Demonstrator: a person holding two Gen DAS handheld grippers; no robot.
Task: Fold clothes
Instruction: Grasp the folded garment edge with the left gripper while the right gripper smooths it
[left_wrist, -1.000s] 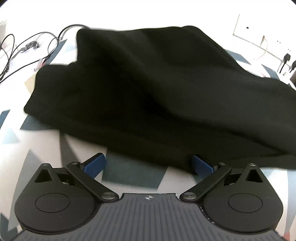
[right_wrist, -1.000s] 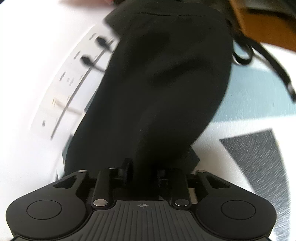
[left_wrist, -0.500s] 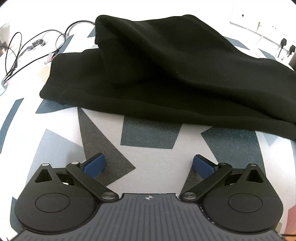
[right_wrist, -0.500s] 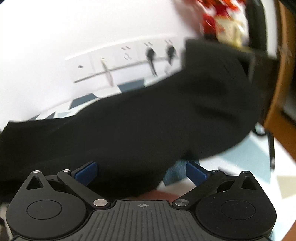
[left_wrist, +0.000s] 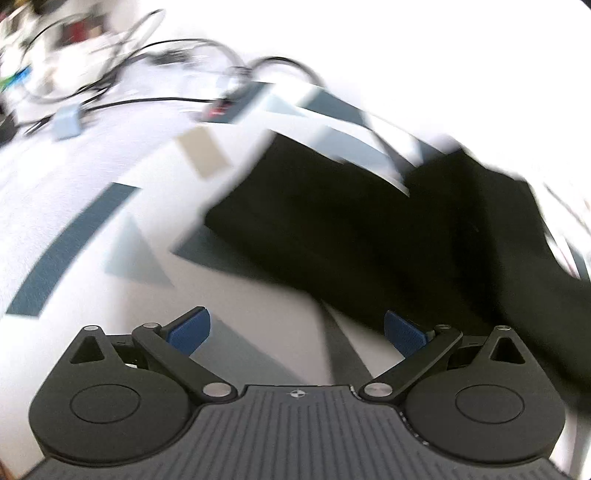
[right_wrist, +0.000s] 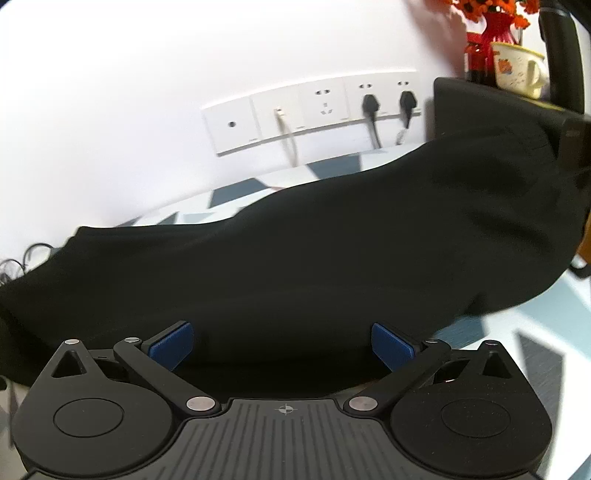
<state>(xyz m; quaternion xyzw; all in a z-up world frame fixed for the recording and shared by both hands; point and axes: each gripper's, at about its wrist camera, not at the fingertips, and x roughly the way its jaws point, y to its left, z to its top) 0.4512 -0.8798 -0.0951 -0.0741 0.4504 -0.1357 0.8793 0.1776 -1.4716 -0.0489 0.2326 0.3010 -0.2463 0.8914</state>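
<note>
Partly folded: long black knit garment (right_wrist: 295, 266) lying doubled across the patterned desk (left_wrist: 92, 177), left tongs (left_wrist: 297, 330) and right tongs (right_wrist: 282, 345) both spread wide, empty; further folds judged remaining.

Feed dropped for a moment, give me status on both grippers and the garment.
Left gripper open, empty. Right gripper open, empty. Black garment lying bunched on patterned table. Nothing blocking.
</note>
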